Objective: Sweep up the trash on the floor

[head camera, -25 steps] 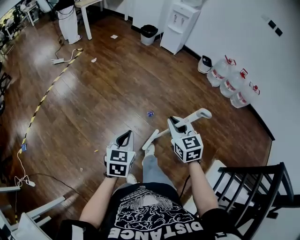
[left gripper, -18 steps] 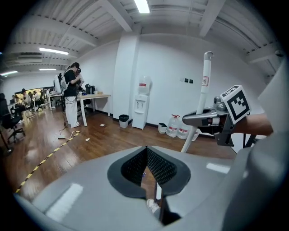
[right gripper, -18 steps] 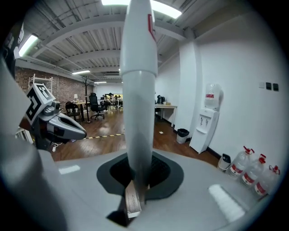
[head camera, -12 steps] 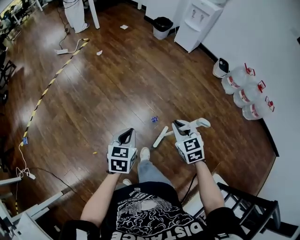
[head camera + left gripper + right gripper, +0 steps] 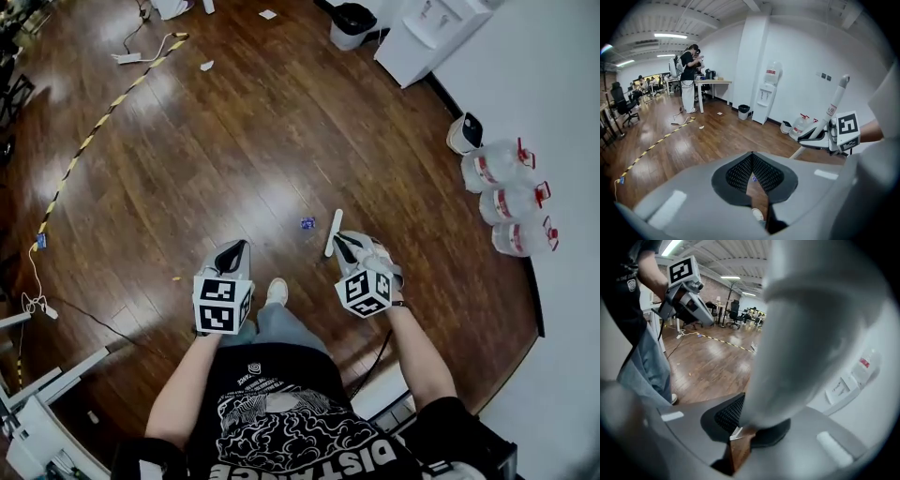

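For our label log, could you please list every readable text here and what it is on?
"DISTANCE": white print on the person's black T-shirt, cut by the frame edge.
Red labels on the clear plastic water jugs: too small to read.
Red label on the white broom handle: blurred.

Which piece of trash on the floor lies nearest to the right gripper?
The small blue scrap, just ahead of the right gripper. The two white paper scraps lie much farther away.

text: "DISTANC…" | on: black T-shirt (image 5: 298, 427) | upside down, end cut off
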A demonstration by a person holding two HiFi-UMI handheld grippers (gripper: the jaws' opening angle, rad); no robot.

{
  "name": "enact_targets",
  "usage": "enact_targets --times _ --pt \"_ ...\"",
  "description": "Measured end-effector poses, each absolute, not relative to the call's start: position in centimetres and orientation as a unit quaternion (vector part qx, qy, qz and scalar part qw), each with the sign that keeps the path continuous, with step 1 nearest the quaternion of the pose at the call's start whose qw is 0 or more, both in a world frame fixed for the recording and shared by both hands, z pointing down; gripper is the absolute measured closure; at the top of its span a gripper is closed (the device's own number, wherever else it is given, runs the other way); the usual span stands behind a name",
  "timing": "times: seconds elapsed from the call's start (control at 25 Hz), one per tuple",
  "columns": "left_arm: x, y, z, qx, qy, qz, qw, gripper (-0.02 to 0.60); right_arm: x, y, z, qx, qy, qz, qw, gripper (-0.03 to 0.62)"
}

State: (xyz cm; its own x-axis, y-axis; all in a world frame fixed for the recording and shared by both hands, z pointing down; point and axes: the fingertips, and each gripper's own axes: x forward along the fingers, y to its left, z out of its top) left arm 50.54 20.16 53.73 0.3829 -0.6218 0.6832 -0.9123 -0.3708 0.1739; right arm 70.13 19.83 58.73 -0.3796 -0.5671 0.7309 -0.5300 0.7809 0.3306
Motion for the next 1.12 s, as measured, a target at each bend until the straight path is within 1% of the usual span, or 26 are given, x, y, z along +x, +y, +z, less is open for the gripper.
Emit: enact_targets --times 0.16,0.28,0.48,0.64,0.76,1.0,1.12 --pt "48.8 18.3 54.2 0.767 -0.513 0.254 0.290 0.575 68.6 18.5 62.0 0.284 -0.835 -0.037 0.470 0.566" --pt "47.4 17.4 54.4 0.758 -0.527 0.245 0.296 0.575 66.8 17.1 63.2 0.284 -0.835 -0.029 0.470 0.566" --pt "44.7 16.9 55.3 0.745 -0.540 0.233 0.315 0.575 63.9 14.0 63.7 0.337 -0.834 0.090 0.428 0.563" --pt "42.5 16.4 55.5 0.740 -0.547 0.230 0.318 0.575 61.2 12.2 63.6 0.349 -0.841 0.127 0.393 0.559" --pt "40.3 16.0 55.8 0.735 -0.551 0.225 0.324 0.575 59.3 11.2 63.6 0.356 -0.843 0.133 0.381 0.559" --pt "34.8 15.5 56.2 0.724 -0.561 0.223 0.334 0.575 54.2 9.6 64.0 0.321 -0.855 0.103 0.394 0.566" --pt "31.4 14.8 56.7 0.715 -0.568 0.219 0.343 0.575 51.3 7.2 63.5 0.335 -0.856 0.112 0.378 0.566"
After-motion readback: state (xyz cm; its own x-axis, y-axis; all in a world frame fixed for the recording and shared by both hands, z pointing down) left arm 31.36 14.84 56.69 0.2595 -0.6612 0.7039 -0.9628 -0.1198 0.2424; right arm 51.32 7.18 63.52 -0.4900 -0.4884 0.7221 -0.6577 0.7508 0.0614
